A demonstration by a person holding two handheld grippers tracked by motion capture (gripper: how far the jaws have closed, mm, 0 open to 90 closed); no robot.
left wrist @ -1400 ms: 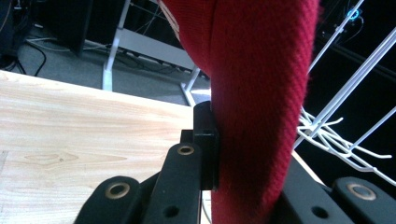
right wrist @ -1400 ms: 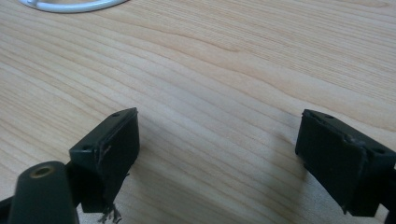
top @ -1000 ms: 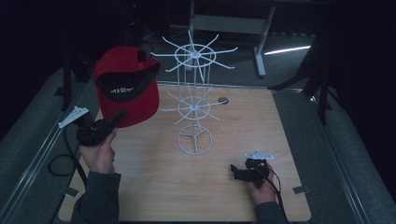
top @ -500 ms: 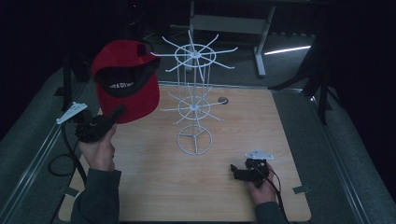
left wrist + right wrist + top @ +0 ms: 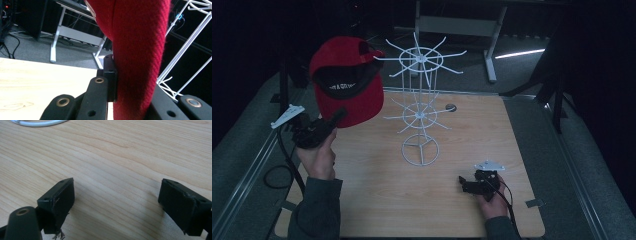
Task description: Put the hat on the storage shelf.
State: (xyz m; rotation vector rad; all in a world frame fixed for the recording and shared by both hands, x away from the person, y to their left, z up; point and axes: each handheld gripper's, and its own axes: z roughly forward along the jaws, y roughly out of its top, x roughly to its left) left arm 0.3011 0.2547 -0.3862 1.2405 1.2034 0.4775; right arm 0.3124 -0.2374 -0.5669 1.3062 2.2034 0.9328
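Observation:
A red cap (image 5: 344, 85) with a black inside band hangs in the air at the left, level with the top tier of a white wire rack (image 5: 419, 107). My left gripper (image 5: 336, 116) is shut on the cap's brim from below. In the left gripper view the red cloth (image 5: 140, 50) is pinched between the jaws of my left gripper (image 5: 130, 85), and the rack's arms (image 5: 185, 45) rise at the right. My right gripper (image 5: 464, 184) rests low on the wooden table (image 5: 512, 150) at the front right. Seen in its own view, the right gripper (image 5: 117, 202) stands open with bare wood between its jaws.
The rack stands mid-table on a ring base (image 5: 419, 149), whose edge (image 5: 37, 123) shows in the right gripper view. A small dark round thing (image 5: 451, 106) lies behind it. A cable (image 5: 274, 175) loops off the table's left edge. A desk frame (image 5: 457, 25) stands beyond.
The cap has risen slightly in the left gripper and shifted a little toward the rack's top tier. The right gripper has stayed put.

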